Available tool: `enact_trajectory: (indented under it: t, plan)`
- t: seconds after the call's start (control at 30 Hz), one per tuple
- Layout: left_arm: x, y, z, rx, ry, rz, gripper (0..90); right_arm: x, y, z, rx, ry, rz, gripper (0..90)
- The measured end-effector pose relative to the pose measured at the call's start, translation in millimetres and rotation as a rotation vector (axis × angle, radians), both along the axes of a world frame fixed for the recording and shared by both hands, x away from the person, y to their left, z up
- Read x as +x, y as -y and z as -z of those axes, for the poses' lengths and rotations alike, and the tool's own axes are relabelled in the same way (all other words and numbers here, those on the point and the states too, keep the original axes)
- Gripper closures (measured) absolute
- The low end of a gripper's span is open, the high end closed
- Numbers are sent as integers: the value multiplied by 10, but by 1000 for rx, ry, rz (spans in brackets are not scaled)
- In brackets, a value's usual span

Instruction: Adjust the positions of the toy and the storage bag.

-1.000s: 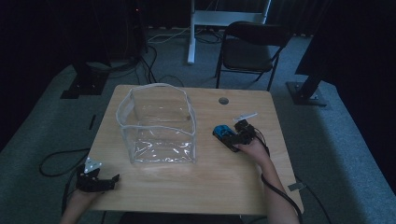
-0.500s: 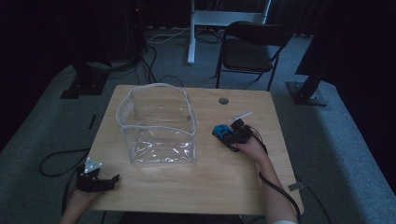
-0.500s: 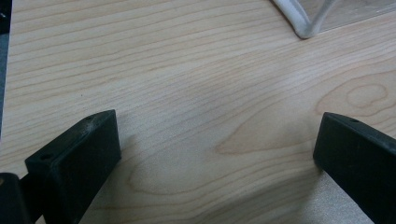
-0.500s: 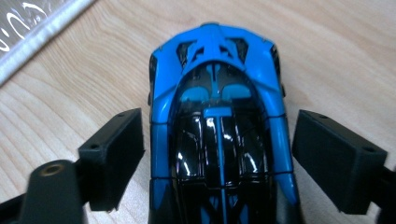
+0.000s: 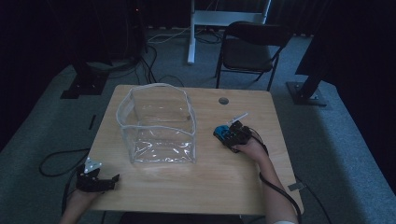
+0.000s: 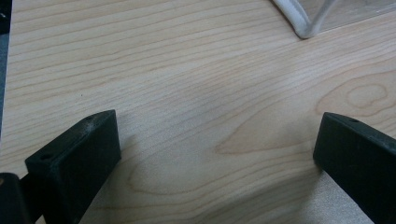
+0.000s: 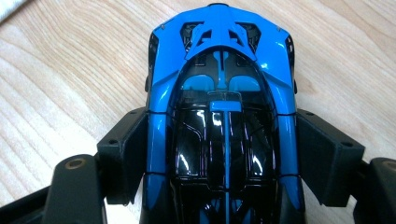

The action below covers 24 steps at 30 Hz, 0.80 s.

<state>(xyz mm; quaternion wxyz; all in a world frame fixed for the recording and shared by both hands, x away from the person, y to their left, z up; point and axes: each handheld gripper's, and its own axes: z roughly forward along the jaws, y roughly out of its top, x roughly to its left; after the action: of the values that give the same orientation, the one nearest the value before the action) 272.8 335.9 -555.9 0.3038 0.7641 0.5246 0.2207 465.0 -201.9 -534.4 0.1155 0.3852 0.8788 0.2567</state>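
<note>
A glossy blue and black toy sports car (image 7: 223,116) sits on the pale wooden table (image 5: 224,186), on its right half, well apart from the right edge and to the right of a clear plastic zip pouch with white piping (image 5: 159,123). The right gripper (image 5: 229,135), held in the person's right hand (image 5: 250,148), reaches in from the lower right and straddles the car. In the right gripper view the 2 black jaws stand on either side of the car's body, their pads touching the blue flanks at mid-length; the jaws have just been closing with the car between them, and they now appear clamped on its sides. The car rests flat on the wood, its long axis in line with the gripper. A thin white cable or stick lies just beyond the gripper, toward the table's far side.

The left gripper (image 5: 100,179) lies at the near left corner of the table, well apart from the pouch, with the person's left hand (image 5: 79,200) behind it. In the left gripper view its 2 black jaws stand wide apart over bare wood grain, nothing between them, and a white-piped corner of the pouch (image 6: 303,18) shows at the top.

A black folding chair (image 5: 250,49) stands on the grey carpet beyond the table.
</note>
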Motion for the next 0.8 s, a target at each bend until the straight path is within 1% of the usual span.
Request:
enact_trajectory:
  t: [0.17,0.27,0.33,0.47,0.5,0.53,0.6,0.63,0.67,0.73,0.77,0.8]
  plan:
    - [0,0,0,0,0,0,12,-11,16,-7,-3,-6,2,254]
    - [0,0,0,1,0,0,12,-9,47,-16,21,-27,11,255]
    - [0,0,0,0,0,0,12,-14,65,-17,36,-32,16,256]
    - [0,0,0,0,0,0,12,-43,80,-22,36,-31,7,256]
    - [0,0,0,0,0,0,12,-47,88,-23,39,-38,4,256]
    - [0,0,0,0,0,0,11,-57,89,-25,36,-31,3,256]
    - [0,0,0,-1,0,-1,12,-66,102,-28,47,-43,-1,256]
    - [-1,1,1,-1,1,-2,11,-81,99,-38,41,-29,3,269]
    - [-1,1,1,-1,1,-3,12,-89,106,-58,43,-31,7,269]
    - [-1,1,1,0,1,-3,11,-113,118,-99,47,-12,1,270]
    - [-1,1,1,0,0,-3,12,-119,129,-122,57,-23,-3,271]
    - [-1,1,1,0,0,-3,12,-125,141,-142,62,-19,-9,271]
